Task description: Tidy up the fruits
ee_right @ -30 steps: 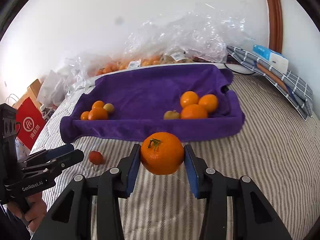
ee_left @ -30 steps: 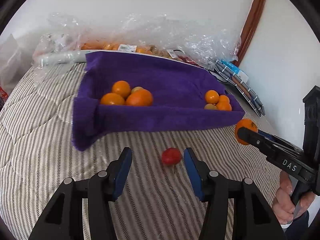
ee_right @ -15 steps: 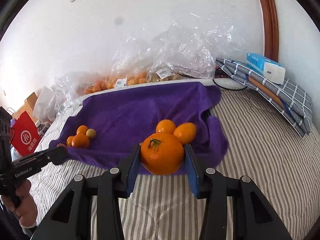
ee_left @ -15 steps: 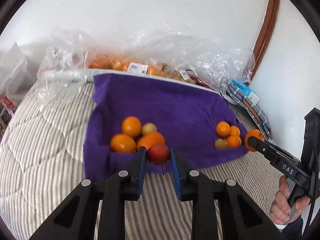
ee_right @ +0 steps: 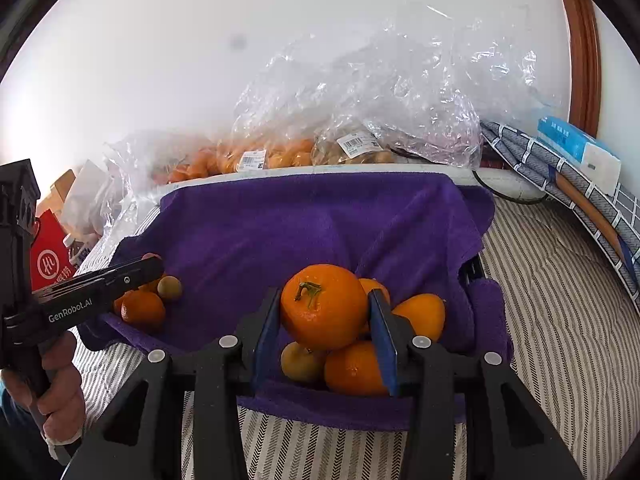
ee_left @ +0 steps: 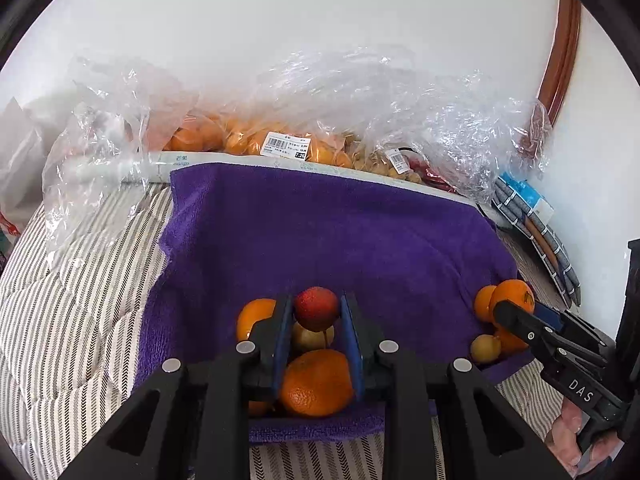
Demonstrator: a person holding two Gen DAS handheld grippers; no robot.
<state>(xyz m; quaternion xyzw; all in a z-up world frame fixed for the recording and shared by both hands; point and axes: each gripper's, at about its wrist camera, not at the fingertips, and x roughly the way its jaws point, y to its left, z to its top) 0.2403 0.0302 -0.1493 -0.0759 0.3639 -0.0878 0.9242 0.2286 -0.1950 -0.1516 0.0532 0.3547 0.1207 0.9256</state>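
- Fruits are the job: a small red fruit (ee_left: pixel 316 308) is clamped between the narrow-set pads of the left gripper (ee_left: pixel 316 322), which holds it above the left pile on the purple towel (ee_left: pixel 320 232).
- Below that gripper lie a big orange (ee_left: pixel 316 384), a pale yellowish fruit (ee_left: pixel 310 338) and another orange (ee_left: pixel 254 318), all resting in the towel-lined tray's near left corner.
- Right gripper (ee_right: pixel 326 320): its jaws stand wider and press on both sides of a stemmed orange (ee_right: pixel 322 306), carried over the right pile.
- That pile holds two oranges (ee_right: pixel 354 368) and a small yellow-green fruit (ee_right: pixel 300 360), with one more orange (ee_right: pixel 422 314) just beside the right pad.
- Progress, as I judge it: most loose fruit already sits in two groups on the towel, and no fruit shows on the bare part of the striped bedcover (ee_right: pixel 560 320). What remains is to set down the two held pieces.
- The red fruit hangs over a pile of oranges, so whether it belongs there I cannot tell.
- Behind the towel, plastic bags (ee_left: pixel 280 136) hold more fruit, apparently not yet sorted.
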